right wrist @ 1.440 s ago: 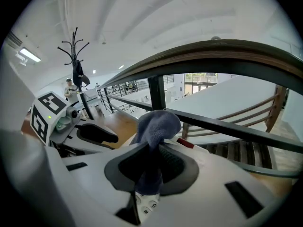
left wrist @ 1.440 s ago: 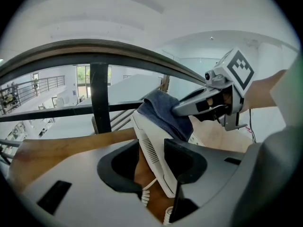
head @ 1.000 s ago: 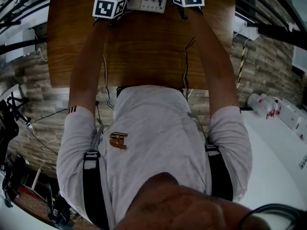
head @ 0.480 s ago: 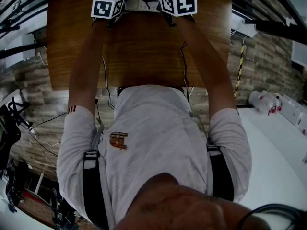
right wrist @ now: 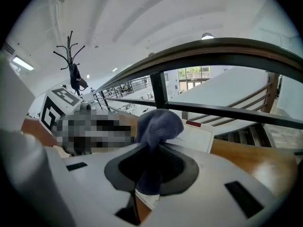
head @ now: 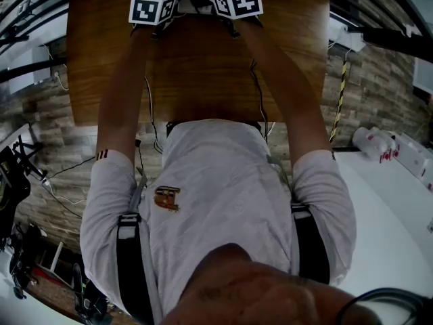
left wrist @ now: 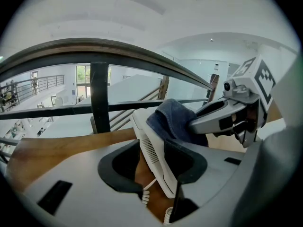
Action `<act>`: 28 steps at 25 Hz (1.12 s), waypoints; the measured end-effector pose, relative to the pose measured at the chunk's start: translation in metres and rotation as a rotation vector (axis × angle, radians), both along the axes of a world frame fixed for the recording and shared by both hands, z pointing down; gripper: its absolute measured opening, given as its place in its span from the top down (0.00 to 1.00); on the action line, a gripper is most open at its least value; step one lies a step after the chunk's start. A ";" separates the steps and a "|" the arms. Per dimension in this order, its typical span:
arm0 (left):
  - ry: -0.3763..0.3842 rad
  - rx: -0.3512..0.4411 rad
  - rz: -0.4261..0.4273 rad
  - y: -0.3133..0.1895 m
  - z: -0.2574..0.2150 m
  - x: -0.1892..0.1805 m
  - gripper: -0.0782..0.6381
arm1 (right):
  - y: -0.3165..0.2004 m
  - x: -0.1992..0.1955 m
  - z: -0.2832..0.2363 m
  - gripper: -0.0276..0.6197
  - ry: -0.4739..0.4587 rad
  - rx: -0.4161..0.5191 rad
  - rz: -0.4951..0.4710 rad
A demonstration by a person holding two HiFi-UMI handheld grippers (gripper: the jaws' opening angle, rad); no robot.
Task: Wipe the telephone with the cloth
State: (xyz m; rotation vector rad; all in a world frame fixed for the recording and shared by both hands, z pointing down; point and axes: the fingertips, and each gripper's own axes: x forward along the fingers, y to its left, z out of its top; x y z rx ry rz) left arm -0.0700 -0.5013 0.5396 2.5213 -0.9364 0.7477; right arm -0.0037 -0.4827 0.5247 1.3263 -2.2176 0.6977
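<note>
The white telephone (left wrist: pixel 152 148) lies at the far edge of the wooden table (head: pixel 203 66). In the left gripper view its side edge runs between the jaws of my left gripper (left wrist: pixel 151 174), which is shut on it, and its coiled cord (left wrist: pixel 146 197) hangs just below. My right gripper (right wrist: pixel 149 174) is shut on the blue cloth (right wrist: pixel 158 122) and presses it onto the telephone's (right wrist: pixel 201 135) top. From the left gripper view the cloth (left wrist: pixel 173 119) bunches on the telephone under the right gripper (left wrist: pixel 195 125). In the head view the two marker cubes (head: pixel 154 7) (head: pixel 237 0) hide nearly all of it.
A dark metal railing (left wrist: pixel 99 93) runs just behind the table's far edge, with an open hall below. The person's arms and torso (head: pixel 216 195) fill the head view. A brick wall (head: pixel 379 80) and a white counter (head: pixel 399 175) are on the right.
The right gripper's cube has slid left across the telephone toward the left cube, carrying the cloth. The left gripper has stayed in place.
</note>
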 end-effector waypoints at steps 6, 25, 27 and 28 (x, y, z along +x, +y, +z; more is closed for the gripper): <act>0.003 -0.001 -0.001 0.000 0.001 0.002 0.65 | 0.004 0.043 0.009 0.84 0.057 -0.014 0.062; 0.003 -0.004 -0.005 0.001 -0.001 0.007 0.65 | 0.046 0.040 -0.028 0.84 -0.100 0.043 0.089; 0.005 -0.004 -0.007 0.001 0.000 0.008 0.65 | 0.048 0.021 -0.024 0.84 -0.133 0.029 0.072; 0.004 -0.004 -0.007 0.001 0.001 0.009 0.65 | 0.049 0.012 -0.020 0.84 -0.145 0.021 0.063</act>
